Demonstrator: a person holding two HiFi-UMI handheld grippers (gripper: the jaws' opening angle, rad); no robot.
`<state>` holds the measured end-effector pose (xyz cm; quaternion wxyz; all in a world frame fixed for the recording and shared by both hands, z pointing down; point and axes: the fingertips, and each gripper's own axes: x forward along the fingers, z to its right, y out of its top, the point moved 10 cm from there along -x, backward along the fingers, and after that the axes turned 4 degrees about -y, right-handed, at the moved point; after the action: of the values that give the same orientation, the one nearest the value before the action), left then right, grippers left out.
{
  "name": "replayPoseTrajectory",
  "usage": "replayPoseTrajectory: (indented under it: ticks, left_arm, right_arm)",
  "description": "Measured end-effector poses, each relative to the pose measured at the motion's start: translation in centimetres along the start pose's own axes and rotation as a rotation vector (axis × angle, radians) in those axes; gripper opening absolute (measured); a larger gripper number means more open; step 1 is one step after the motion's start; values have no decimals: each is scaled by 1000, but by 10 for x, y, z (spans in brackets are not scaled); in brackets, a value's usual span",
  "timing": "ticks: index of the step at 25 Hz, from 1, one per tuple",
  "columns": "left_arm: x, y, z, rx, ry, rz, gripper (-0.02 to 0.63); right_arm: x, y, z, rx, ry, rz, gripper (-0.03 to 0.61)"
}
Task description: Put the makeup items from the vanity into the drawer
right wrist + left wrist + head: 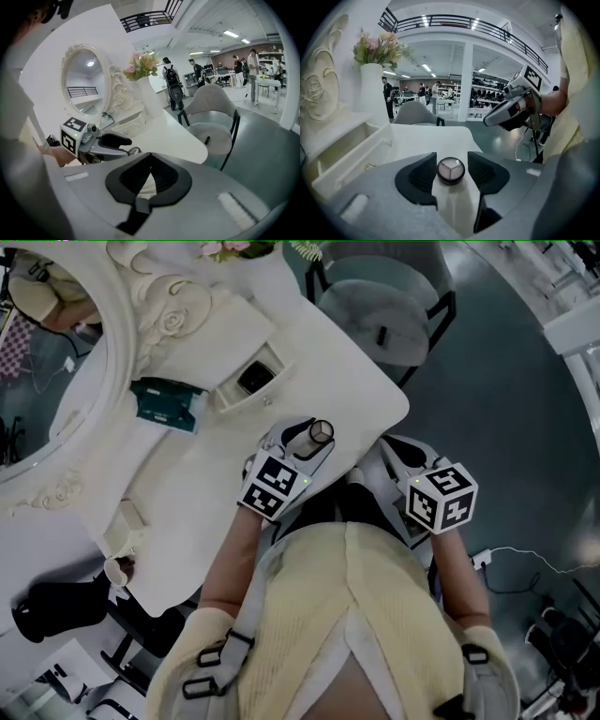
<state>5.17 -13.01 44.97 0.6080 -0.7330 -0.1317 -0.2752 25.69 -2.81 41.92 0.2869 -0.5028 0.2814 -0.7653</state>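
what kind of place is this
Likely a staged set inside a large open workspace: a white vanity with an ornate mirror, a railed mezzanine overhead, and desks with people behind.

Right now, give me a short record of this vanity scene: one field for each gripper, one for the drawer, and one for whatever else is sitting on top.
left gripper: shut on a white bottle with a dark round cap, held over the vanity
right gripper: shut, nothing between its jaws, off the vanity's front edge
drawer: open, near the mirror, with a dark item inside
also on top: teal box beside the drawer; white vase of flowers
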Motion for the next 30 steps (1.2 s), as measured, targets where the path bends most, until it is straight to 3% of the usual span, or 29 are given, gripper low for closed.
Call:
replayPoseTrajectory:
  ticks: [10,24,30]
  left_arm:
    - [19,-17,0,18,10,-71,232]
    - [20,-15,3,52,25,-88,218]
    - [3,-11,2,20,62,-76,216]
  right_arm:
    - [4,-6,-1,21,-7,-13,0]
    - [14,3,-9,-24,24,-28,2]
    - [21,15,-11,-67,64,-30,2]
